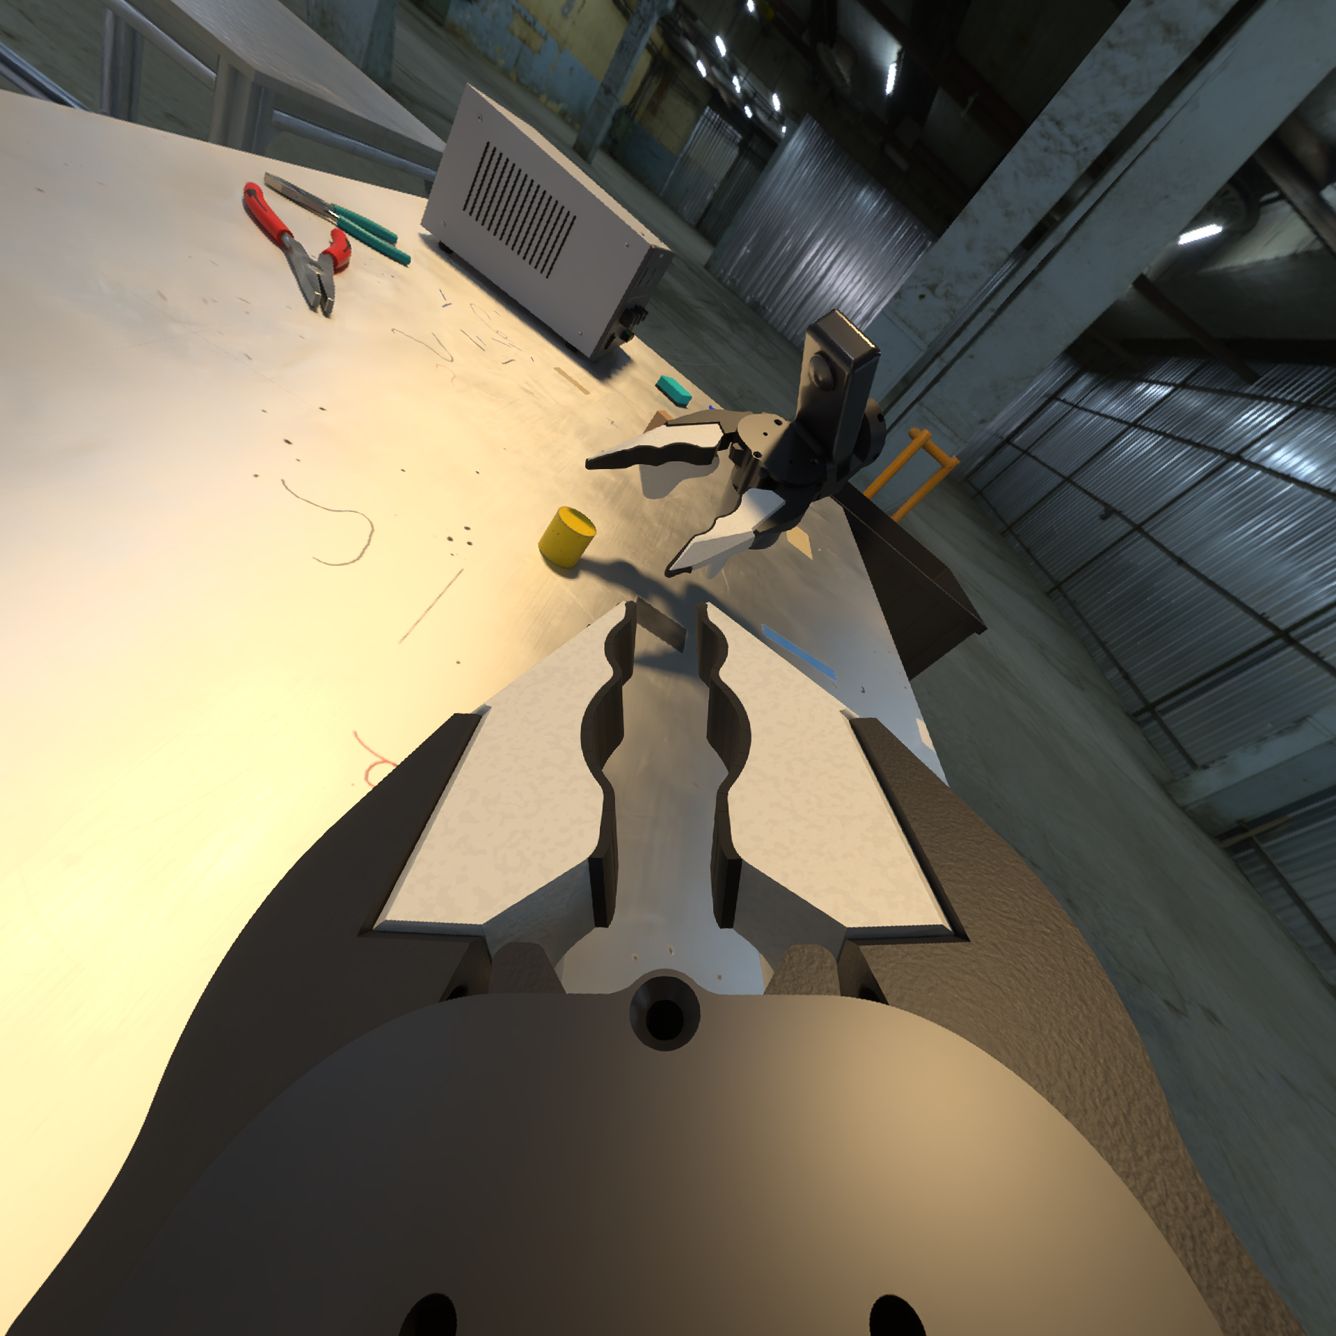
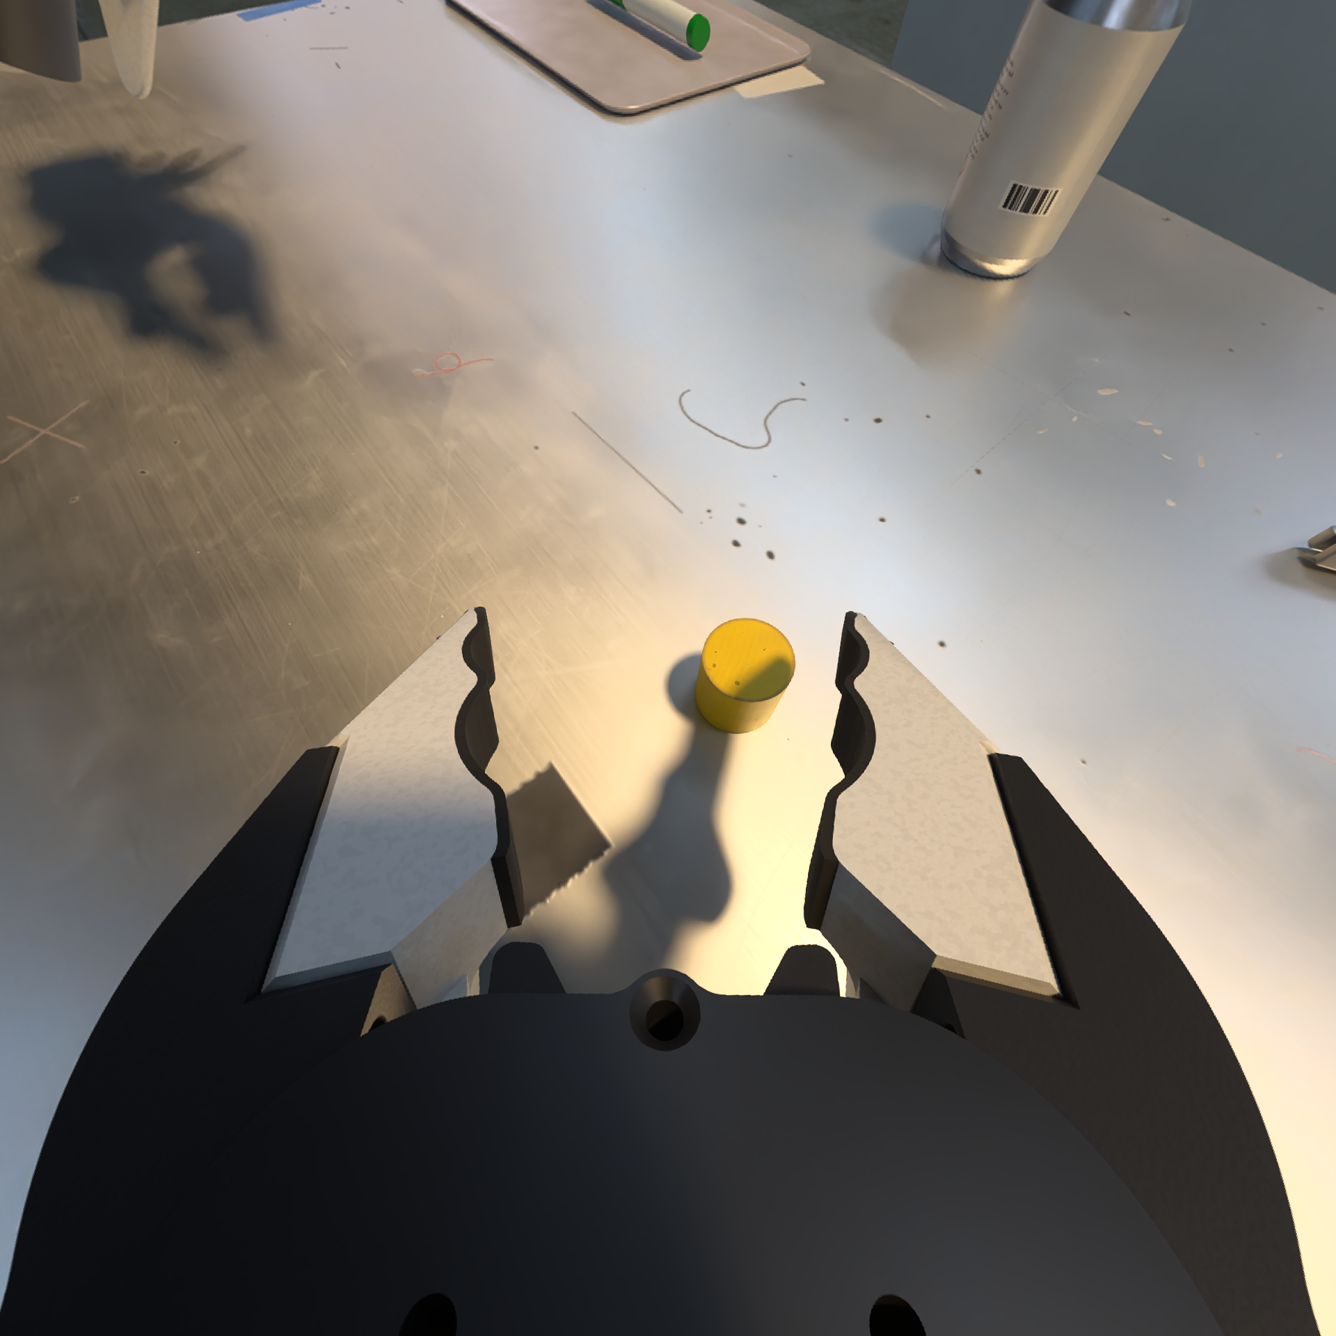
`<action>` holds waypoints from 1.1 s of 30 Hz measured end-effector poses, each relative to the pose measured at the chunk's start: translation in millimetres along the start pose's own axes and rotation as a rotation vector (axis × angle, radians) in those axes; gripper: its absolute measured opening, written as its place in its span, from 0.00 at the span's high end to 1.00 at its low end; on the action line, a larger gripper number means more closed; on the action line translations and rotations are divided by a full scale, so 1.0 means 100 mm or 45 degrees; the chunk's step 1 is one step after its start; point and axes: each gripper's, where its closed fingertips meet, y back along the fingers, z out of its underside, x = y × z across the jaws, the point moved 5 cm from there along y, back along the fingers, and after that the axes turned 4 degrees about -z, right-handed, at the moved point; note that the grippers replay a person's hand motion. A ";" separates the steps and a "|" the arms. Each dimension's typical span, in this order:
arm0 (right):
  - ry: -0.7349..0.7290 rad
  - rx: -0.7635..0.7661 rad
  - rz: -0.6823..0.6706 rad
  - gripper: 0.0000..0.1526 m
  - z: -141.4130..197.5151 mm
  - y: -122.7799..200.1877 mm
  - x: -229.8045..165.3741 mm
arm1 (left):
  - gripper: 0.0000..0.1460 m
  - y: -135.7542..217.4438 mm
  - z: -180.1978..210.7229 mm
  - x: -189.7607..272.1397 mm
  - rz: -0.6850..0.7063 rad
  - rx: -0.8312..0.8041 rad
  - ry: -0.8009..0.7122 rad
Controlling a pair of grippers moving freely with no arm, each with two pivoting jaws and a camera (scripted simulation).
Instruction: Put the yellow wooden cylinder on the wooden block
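The yellow wooden cylinder (image 2: pixel 744 676) stands upright on the metal table (image 2: pixel 361 506). My right gripper (image 2: pixel 665 616) is open wide and empty; it hovers over the cylinder, which shows between the fingertips, closer to the right one. In the left wrist view the cylinder (image 1: pixel 567 536) sits just left of the right gripper (image 1: pixel 629 517). A tan corner, perhaps the wooden block (image 1: pixel 659 418), shows behind that gripper's upper finger. My left gripper (image 1: pixel 666 606) is empty, its jaws nearly together with a narrow gap, and it is held back from the cylinder.
Red-handled pliers (image 1: pixel 296 238), a teal-handled tool (image 1: pixel 361 224), a grey vented box (image 1: pixel 535 224) and a teal eraser (image 1: pixel 674 389) lie beyond. A dark box (image 1: pixel 918 578) is at the table edge. A silver can (image 2: pixel 1041 144) and a tray (image 2: pixel 759 65) with a green-capped marker (image 2: pixel 679 22) stand farther off.
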 end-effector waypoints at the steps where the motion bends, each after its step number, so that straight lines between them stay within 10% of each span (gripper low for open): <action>1: 0.000 0.000 0.000 0.37 0.00 0.00 0.00 | 0.89 0.00 0.00 0.00 -0.001 0.000 -0.001; 33: -0.044 -0.144 0.038 0.42 0.12 -0.03 0.13 | 0.89 0.02 -0.04 0.08 0.015 0.013 -0.025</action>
